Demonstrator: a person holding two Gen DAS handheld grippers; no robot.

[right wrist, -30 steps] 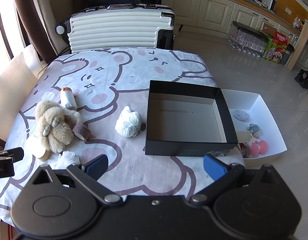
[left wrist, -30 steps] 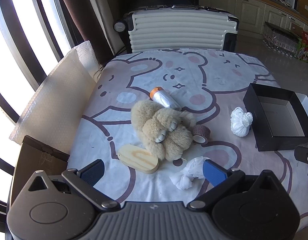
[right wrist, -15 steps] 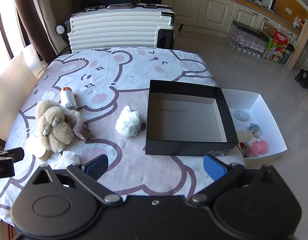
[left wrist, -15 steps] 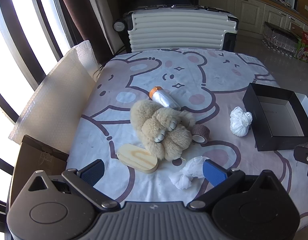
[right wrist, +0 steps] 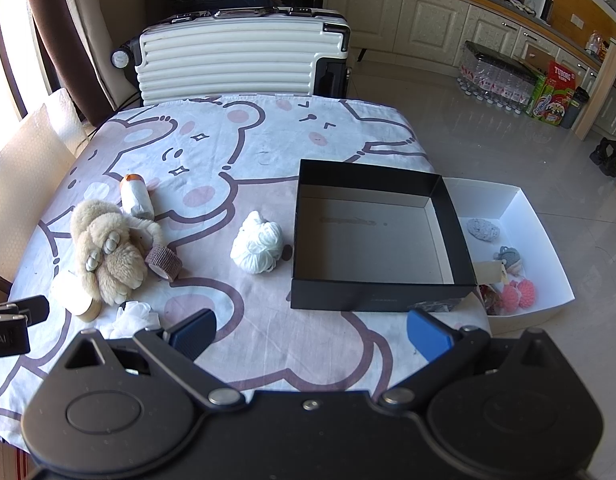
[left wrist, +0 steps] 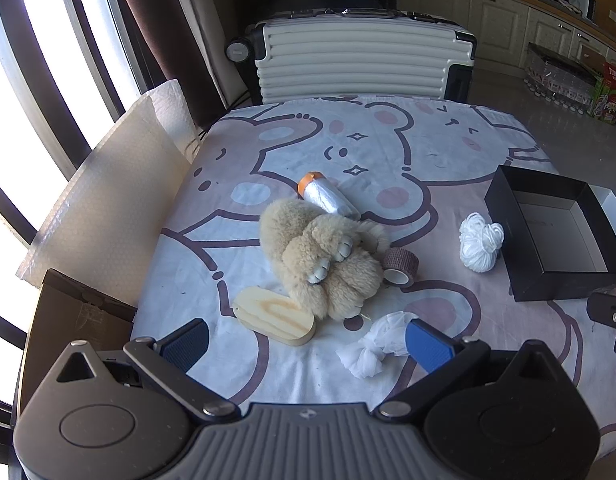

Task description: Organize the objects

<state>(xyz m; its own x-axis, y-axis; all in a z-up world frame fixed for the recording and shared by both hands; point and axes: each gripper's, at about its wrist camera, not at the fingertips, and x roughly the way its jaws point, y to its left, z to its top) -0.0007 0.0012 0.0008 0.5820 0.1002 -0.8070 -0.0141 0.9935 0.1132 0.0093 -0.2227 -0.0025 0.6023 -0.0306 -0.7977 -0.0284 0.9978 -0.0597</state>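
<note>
Both tools we hold spread wide and empty: our left tool (left wrist: 306, 342) low over the desk (left wrist: 387, 148) with the plush toy (left wrist: 319, 256) just ahead, our right tool (right wrist: 309, 330) with the black box (right wrist: 377, 300) directly ahead.

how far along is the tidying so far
Barely started. The black box is empty, and both the left gripper and right gripper are open, holding nothing. The plush toy, yarn ball, tape roll and wood block all remain on the table.
</note>
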